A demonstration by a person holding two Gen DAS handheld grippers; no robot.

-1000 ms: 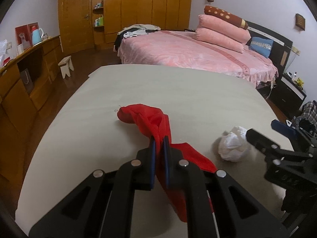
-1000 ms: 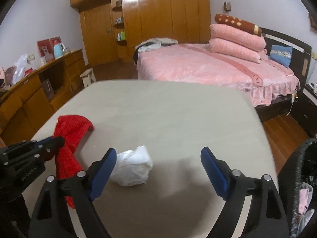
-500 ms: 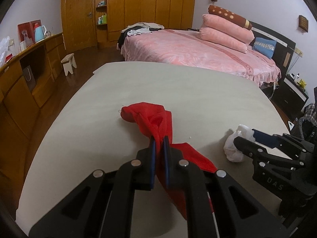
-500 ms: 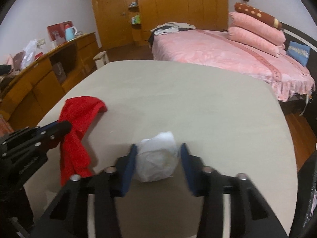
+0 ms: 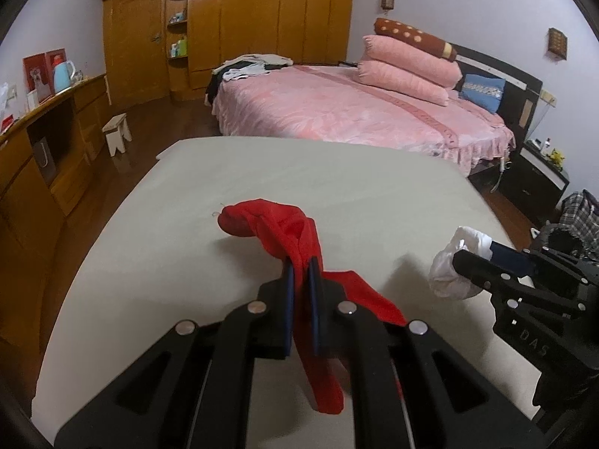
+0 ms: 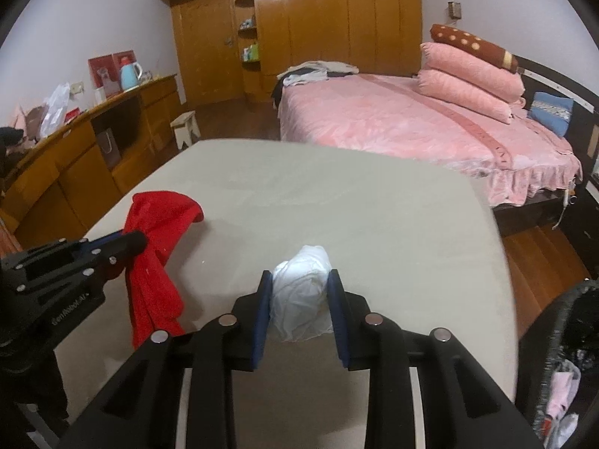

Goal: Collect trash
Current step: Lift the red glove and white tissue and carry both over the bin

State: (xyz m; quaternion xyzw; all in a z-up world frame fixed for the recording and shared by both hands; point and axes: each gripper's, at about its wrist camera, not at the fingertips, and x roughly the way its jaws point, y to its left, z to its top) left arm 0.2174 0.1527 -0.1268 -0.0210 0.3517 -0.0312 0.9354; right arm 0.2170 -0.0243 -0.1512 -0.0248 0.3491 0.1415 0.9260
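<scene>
My left gripper [image 5: 300, 277] pinches the red cloth [image 5: 277, 224]; my right gripper [image 6: 299, 299] has just been closing and now squeezes the white wad [image 6: 301, 292], ready for the bin [image 6: 561, 355] at my right.

Red cloth [image 5: 284, 232] — soft, matt, fuzzy weave; white wad [image 6: 299, 299] reads to me as thin crinkled plastic or paper. Table [image 5: 337, 194]: matt, smooth beige. My gripper bodies look matt black plastic — wardrobe [image 6: 337, 26] glossy varnished wood.
</scene>
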